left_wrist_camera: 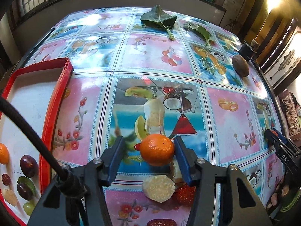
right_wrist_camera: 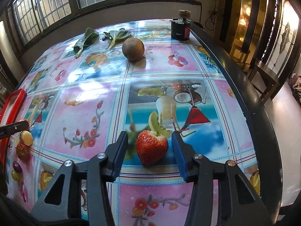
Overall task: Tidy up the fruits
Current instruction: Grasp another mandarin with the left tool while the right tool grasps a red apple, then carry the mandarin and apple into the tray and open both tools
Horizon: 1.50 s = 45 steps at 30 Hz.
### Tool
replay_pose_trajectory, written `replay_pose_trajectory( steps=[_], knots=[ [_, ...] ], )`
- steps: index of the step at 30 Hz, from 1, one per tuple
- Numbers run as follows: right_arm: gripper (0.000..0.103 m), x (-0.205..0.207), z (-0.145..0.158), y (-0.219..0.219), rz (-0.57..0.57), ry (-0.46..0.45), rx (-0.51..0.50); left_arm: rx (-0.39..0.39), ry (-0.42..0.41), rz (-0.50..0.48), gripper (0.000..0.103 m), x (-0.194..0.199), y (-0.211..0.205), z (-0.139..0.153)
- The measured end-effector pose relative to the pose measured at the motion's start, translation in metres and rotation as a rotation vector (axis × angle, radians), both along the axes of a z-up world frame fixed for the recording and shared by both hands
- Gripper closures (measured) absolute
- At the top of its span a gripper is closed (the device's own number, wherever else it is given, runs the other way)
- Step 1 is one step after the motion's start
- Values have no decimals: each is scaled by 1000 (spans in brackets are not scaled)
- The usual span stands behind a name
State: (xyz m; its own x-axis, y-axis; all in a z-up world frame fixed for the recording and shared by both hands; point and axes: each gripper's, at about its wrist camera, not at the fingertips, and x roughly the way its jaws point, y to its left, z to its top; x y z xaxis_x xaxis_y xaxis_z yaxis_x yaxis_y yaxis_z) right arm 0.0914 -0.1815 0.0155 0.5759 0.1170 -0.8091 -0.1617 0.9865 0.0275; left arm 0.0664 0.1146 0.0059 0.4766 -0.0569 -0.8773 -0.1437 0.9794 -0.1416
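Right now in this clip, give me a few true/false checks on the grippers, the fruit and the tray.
1. The left gripper brackets an orange. True.
2. The right gripper is clamped shut on a strawberry. False: its fingers stand apart on either side of the strawberry.
3. The red tray holds dark plums. True.
4. The brown round fruit lies in the tray. False: it sits on the tablecloth, toward the far side.
5. Two green leaves lie near the table's far edge. True.

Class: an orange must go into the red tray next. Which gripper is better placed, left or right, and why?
Left. The left gripper already straddles the orange, and the red tray lies on its side. The right gripper brackets a strawberry.
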Motion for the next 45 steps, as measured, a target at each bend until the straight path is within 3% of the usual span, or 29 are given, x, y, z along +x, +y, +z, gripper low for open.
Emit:
replay_pose_trajectory(
  steps=[1,2,8,12,19,34,45],
  knots=[
    [57,1,0,0,-1,0,-9,-5,-3,-11,66,0,-1,1],
    [59,3,-1,0,-2,0,-15,-9,-3,-19,69,-1,-2,1],
    [71,6,1,-4,4,-5,4,-17,-15,-14,69,-4,1,5],
    [71,1,4,-5,5,-16,11,-24,-49,-2,69,-14,7,19],
    [71,-19,23,-2,46,-40,130,-15,-84,27,69,-38,16,35],
    [71,-53,48,100,344,-22,301,10,-136,154,69,-87,71,53],
    [71,-66,64,159,456,-43,275,24,-148,217,69,-107,105,55]
  ],
)
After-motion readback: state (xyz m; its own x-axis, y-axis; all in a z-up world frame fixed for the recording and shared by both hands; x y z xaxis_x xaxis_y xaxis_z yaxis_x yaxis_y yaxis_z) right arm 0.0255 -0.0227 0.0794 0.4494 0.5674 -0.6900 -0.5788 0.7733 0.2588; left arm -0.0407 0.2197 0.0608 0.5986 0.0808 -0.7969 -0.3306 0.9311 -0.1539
